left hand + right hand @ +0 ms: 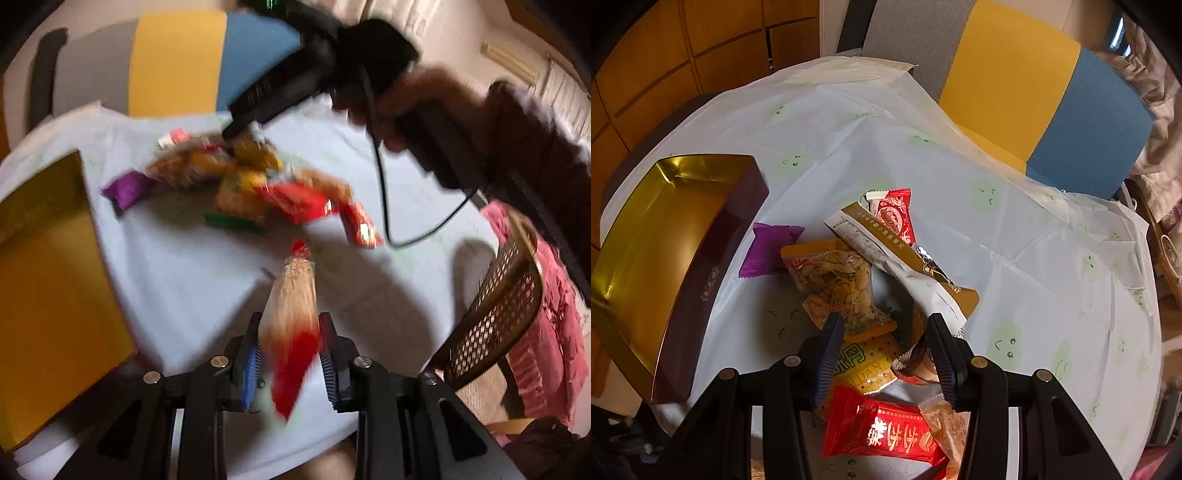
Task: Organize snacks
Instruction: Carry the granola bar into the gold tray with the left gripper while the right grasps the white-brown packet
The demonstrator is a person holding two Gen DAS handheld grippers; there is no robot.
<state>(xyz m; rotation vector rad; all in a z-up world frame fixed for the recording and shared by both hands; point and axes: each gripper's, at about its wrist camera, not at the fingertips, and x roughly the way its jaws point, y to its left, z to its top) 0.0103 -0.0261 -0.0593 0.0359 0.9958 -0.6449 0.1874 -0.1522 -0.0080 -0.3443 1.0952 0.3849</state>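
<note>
My left gripper (290,328) is shut on a long snack packet (293,314), tan with red ends, held above the white tablecloth (192,266). A pile of snack packets (258,181) lies in the table's middle. My right gripper (884,325) is open and hovers just over that pile, above a yellow packet (864,363). Around it lie an orange nut packet (831,280), a white-and-brown sachet (886,251), a purple packet (768,251) and a red packet (882,432). The gold-lined box (653,251) is open at the left; it also shows in the left wrist view (48,280).
A wicker chair (498,314) with a pink garment (554,325) stands at the right of the table. A grey, yellow and blue chair back (1034,99) is behind the table. The right gripper's cable (384,192) hangs over the table.
</note>
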